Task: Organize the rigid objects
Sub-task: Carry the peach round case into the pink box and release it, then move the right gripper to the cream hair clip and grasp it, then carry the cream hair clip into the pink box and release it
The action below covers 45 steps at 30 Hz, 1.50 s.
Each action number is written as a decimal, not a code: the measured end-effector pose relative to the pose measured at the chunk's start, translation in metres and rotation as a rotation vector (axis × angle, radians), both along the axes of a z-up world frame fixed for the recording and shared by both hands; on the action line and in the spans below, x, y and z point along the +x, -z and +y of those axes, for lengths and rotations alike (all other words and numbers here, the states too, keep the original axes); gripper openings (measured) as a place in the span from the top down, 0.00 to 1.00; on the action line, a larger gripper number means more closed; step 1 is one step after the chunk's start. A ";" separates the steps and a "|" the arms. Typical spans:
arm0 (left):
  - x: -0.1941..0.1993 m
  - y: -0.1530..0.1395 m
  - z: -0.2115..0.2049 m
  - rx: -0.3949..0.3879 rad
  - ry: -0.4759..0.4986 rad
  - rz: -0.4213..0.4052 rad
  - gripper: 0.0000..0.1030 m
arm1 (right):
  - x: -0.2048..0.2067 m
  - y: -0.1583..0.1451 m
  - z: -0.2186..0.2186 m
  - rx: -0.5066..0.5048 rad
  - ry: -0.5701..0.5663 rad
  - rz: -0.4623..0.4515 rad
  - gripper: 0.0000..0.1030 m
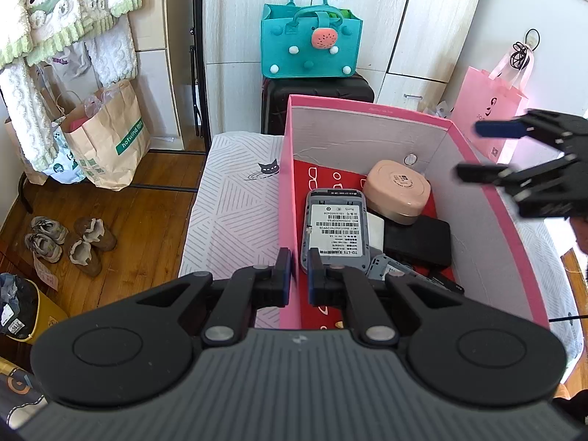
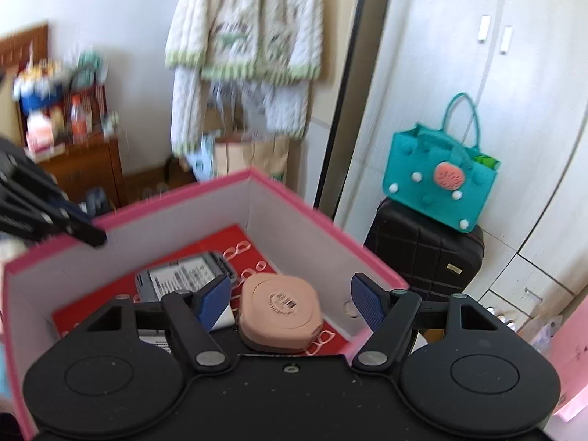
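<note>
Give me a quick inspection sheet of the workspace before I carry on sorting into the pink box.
Surface: bed cover with grey line pattern, pink box standing on it.
Job's things: in the box, peach case, grey device label up, black case; more parts underneath, unclear.
Clutter: nothing seen on the cover beside the box.
Grippers: left gripper shut on the box's near wall; right gripper open, empty, above the box.
Cables: thin black cord at right edge.
Surroundings: teal bag on black suitcase, paper bag, shoes.
</note>
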State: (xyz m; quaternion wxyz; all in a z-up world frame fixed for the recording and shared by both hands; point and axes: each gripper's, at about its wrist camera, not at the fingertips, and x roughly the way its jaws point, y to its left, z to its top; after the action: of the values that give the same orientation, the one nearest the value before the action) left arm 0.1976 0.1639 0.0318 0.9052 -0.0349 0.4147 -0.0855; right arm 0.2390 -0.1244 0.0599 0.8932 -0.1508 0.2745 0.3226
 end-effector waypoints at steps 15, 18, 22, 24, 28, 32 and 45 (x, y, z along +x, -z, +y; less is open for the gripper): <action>0.001 0.000 -0.003 0.007 -0.013 -0.003 0.94 | 0.018 0.059 -0.133 0.074 0.390 0.072 0.23; 0.004 0.000 -0.004 0.012 -0.017 0.001 0.94 | 0.026 0.081 -0.141 0.059 0.423 0.082 0.21; 0.004 0.000 -0.007 0.023 -0.022 0.002 0.94 | 0.034 0.102 -0.143 0.010 0.435 0.064 0.21; 0.003 0.000 -0.006 0.019 -0.025 0.003 0.94 | 0.040 0.109 -0.142 0.004 0.429 0.069 0.21; 0.003 0.000 -0.004 0.004 -0.035 0.001 0.94 | 0.055 0.119 -0.141 -0.016 0.451 0.101 0.21; 0.003 0.000 -0.004 0.005 -0.036 0.003 0.94 | 0.060 0.125 -0.134 -0.055 0.452 0.063 0.23; 0.003 0.000 -0.004 -0.002 -0.040 -0.001 0.94 | 0.017 0.096 -0.139 0.103 0.470 0.054 0.44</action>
State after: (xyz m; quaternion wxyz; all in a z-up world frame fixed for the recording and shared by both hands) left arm 0.2003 0.1597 0.0320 0.9070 -0.0441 0.4132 -0.0680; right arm 0.2563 -0.2637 -0.0358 0.9425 -0.0284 0.3091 0.1235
